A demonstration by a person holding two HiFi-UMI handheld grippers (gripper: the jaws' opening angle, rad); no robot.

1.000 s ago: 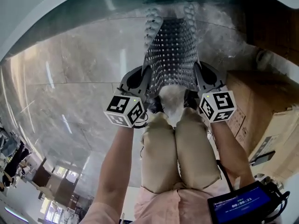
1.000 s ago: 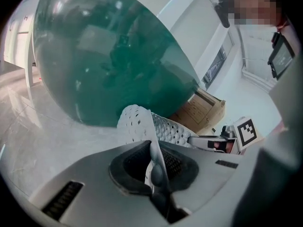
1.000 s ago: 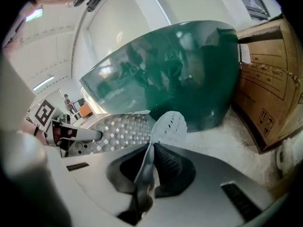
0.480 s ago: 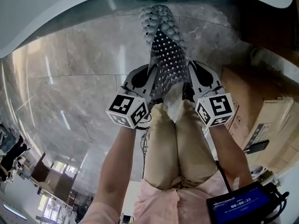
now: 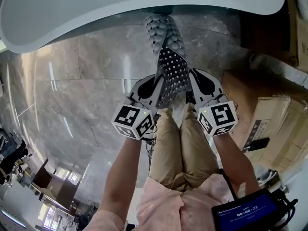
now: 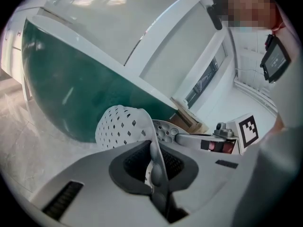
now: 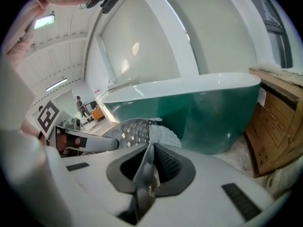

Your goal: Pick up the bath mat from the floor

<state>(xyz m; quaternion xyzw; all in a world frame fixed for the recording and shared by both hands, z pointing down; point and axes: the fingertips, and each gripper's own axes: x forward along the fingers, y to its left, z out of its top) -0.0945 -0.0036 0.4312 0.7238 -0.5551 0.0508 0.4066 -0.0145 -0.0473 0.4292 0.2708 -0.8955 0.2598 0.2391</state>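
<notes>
The bath mat is a pale grey rubber sheet with many small holes and round suction bumps. It hangs lifted off the marble floor between both grippers, its far end drooping toward the tub. My left gripper is shut on the mat's near left edge, and my right gripper is shut on the near right edge. In the left gripper view the mat runs through the closed jaws of the left gripper. The right gripper view shows the mat pinched the same way in the right gripper.
A white and green bathtub curves across the far side. Cardboard boxes stand to the right, with a wooden crate next to the tub. The person's legs are directly below the grippers. Grey marble floor spreads left.
Both grippers have risen with the mat and drawn closer together. The mat, flatter and wider a second ago, now hangs folded and narrow between them.
</notes>
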